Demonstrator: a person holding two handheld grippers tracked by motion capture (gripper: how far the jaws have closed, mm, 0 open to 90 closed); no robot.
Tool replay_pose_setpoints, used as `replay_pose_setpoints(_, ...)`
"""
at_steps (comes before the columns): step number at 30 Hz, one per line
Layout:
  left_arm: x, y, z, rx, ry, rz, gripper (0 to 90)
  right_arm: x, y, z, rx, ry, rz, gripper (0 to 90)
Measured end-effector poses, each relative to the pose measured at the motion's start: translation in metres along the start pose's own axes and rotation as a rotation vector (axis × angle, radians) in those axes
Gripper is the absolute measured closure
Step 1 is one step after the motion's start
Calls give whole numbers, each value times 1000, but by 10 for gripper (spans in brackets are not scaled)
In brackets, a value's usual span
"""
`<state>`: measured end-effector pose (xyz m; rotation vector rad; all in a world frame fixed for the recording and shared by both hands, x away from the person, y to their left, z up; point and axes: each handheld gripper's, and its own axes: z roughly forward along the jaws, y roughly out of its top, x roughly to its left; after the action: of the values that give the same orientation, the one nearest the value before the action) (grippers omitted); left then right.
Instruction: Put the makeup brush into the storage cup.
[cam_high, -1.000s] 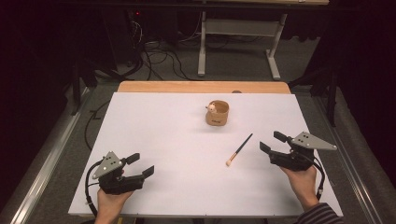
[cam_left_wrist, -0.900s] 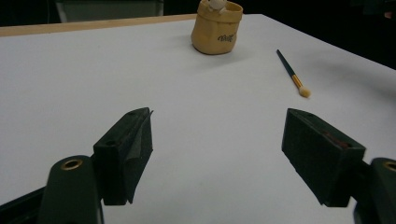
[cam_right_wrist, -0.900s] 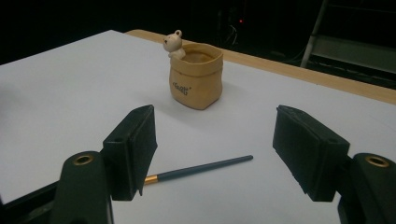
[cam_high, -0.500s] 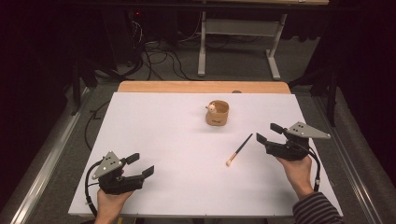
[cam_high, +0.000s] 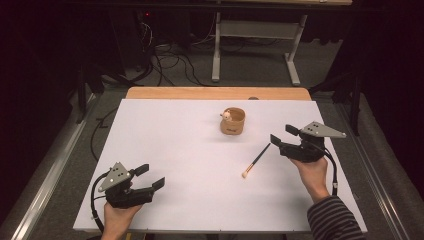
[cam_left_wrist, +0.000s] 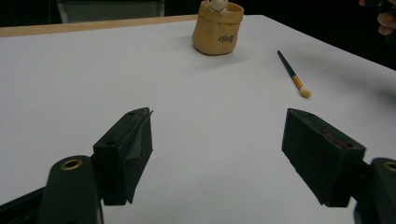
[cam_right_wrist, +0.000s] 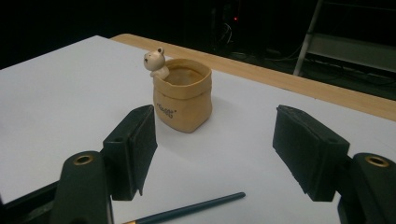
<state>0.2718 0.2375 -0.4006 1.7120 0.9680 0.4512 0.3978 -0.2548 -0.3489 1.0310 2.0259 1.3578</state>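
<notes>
Btwn tools (cam_high: 281, 136): brush (cam_high: 256, 161), cup (cam_high: 233, 121).

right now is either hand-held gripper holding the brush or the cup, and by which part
Nothing is held. The left hand-held gripper and right hand-held gripper are both open, apart from the brush and cup.

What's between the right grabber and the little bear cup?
Only bare white table; in the high view, the brush lies just beside that stretch from right gripper to cup.
</notes>
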Motion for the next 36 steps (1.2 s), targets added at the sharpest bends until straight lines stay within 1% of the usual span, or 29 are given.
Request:
replay_pose_setpoints(7,0,0,-1,-9,11,-1,254,-5,4,12,6,-13,15,321)
replay_pose_setpoints(11,0,0,-2,-10,11,-1,253,-5,8,19,7,-19,29,321)
replay_pose_setpoints(12,0,0,-2,-10,11,-1,253,-5,9,21,1,-17,23,322)
replay_pose_setpoints(14,0,0,-2,-11,10,-2,253,-5,10,24,4,-18,31,322)
replay_pose_setpoints(15,0,0,-2,-11,10,-2,253,-5,10,26,2,-20,25,321)
replay_pose_setpoints(16,0,0,-2,-13,10,-3,253,-5,10,28,2,-20,35,321)
replay_pose_setpoints(21,1,0,-2,-15,12,-6,250,-5,12,35,15,-26,34,321)
replay_pose_setpoints(30,1,0,-2,-14,10,-4,250,-7,14,34,38,-34,24,324)
replay_pose_setpoints(31,1,0,-2,-14,11,-4,249,-7,15,33,39,-35,15,324)
replay_pose_setpoints(36,1,0,-2,-13,13,-7,249,-9,15,32,58,-37,21,326)
